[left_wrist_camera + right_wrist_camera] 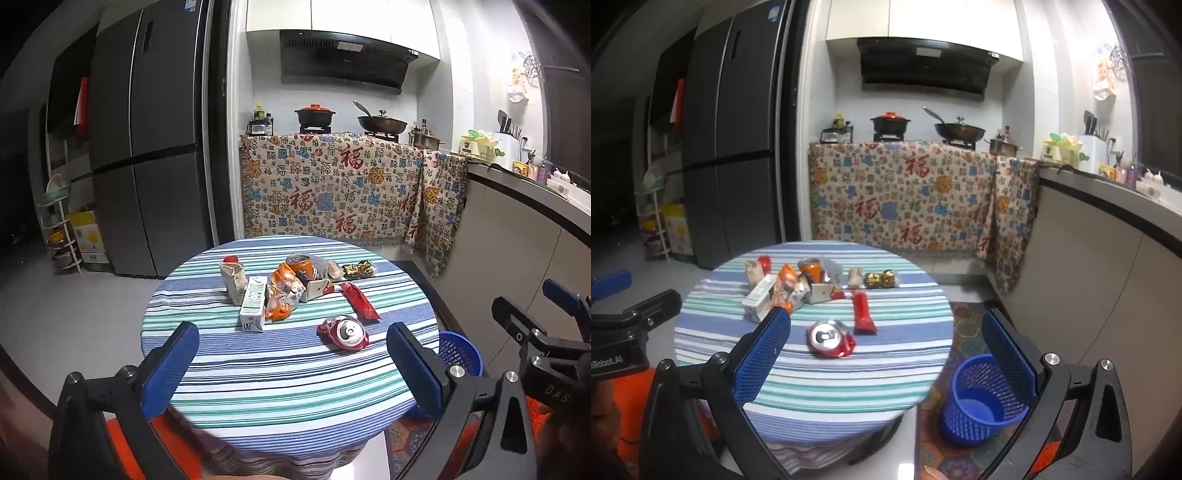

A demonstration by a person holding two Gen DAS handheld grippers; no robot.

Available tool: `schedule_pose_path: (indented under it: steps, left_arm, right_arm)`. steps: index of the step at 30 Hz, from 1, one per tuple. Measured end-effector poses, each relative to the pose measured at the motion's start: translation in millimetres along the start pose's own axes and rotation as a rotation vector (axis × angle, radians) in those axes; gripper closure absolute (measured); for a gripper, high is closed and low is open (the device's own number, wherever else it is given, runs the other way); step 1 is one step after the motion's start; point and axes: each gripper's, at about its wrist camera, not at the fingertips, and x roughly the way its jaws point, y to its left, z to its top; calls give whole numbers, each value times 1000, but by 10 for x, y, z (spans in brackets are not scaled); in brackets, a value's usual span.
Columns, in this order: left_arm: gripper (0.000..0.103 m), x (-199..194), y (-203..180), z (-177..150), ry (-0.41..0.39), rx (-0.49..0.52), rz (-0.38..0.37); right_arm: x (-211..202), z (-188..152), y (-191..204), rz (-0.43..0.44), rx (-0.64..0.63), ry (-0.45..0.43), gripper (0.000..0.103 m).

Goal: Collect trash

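Note:
Trash lies on a round table with a striped cloth [288, 373] [812, 376]. Nearest is a crushed red can [345, 331] [830, 338], with a red wrapper [360, 305] [863, 312] behind it. Farther back sit a white milk carton [254, 309] [759, 298], crumpled orange wrappers [282, 295], an orange can [300, 266] [812, 272], a paper bag [233, 278] and gold wrappers [358, 268] [881, 279]. A blue mesh bin [982, 400] [460, 352] stands on the floor right of the table. My left gripper [291, 350] and right gripper [886, 343] hang open over the near edge, holding nothing.
A counter draped with a patterned cloth [332, 192] runs behind the table, with pots and a wok on the stove. A grey fridge [144, 147] stands at the left, a shelf rack [59, 229] beside it. A patterned rug [964, 332] lies under the bin.

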Motion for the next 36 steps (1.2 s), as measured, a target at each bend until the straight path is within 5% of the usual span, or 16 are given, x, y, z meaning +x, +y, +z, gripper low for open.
schedule_pose_path:
  steps: [36]
  left_arm:
    - [0, -24, -70, -123, 23, -4, -7]
  right_arm:
    - [-120, 318, 7, 4, -23, -1, 0]
